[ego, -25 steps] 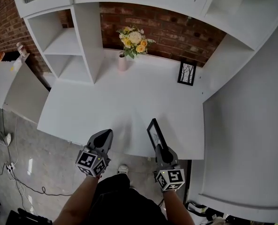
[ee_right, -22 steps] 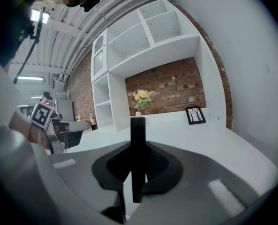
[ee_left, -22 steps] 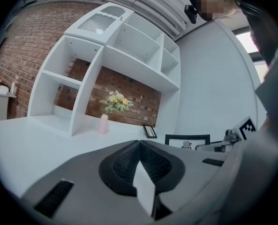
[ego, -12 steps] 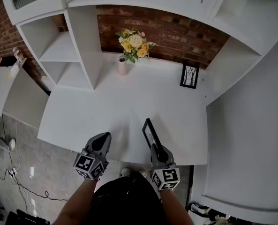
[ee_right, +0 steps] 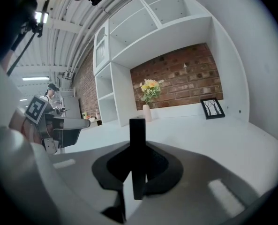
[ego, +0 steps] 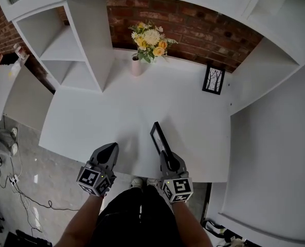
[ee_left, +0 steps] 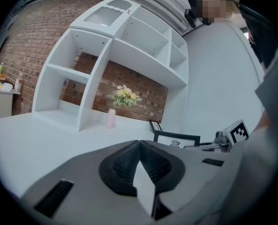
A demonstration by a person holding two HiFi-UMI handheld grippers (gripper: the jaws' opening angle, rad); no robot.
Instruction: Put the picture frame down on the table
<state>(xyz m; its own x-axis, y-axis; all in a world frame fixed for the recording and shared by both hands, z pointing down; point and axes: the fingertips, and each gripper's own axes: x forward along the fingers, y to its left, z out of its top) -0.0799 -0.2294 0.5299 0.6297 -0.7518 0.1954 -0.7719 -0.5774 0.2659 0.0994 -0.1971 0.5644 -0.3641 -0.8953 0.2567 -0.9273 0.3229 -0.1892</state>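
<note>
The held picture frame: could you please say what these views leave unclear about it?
- Its picture: right gripper view shows only the black edge of the picture frame; left gripper view, too small.
- Its lower edge: the right gripper hides it in the head view, so table contact is unclear.

Two picture frames point(ego: 158, 136) point(ego: 213, 79), two grippers point(ego: 110, 149) point(ego: 165, 155). One vase point(ego: 136, 66) of flowers, one table point(ego: 90, 112). Perhaps two small bottles point(ego: 18, 50) far left, too tiny to count surely.

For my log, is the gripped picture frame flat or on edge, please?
On edge: the picture frame stands upright, clamped in the right gripper.
</note>
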